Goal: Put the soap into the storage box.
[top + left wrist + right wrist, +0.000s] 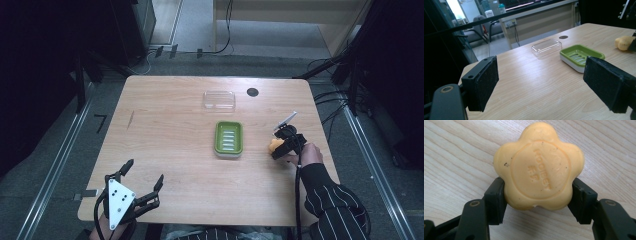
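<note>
Right gripper (281, 146): jaws clamped on both sides of the soap (539, 167), right of the dish (229, 138) on the table (170, 135). Soap's embossed lettering is illegible. Left gripper (145, 184): jaws wide apart, empty, at the near left edge. Lid (219, 100) lies behind the dish.

Between the black right tongs (537, 200) an orange-yellow soap (537, 167) is showing; left of them a green dish (229, 138) is sitting on the pale wood-grain desk (170, 130); a pinstriped sleeve (335, 202) trails behind.

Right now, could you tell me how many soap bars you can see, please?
1. The orange soap bar is clamped between the right gripper fingers, right of the green dish. Nothing else could hide another.
</note>
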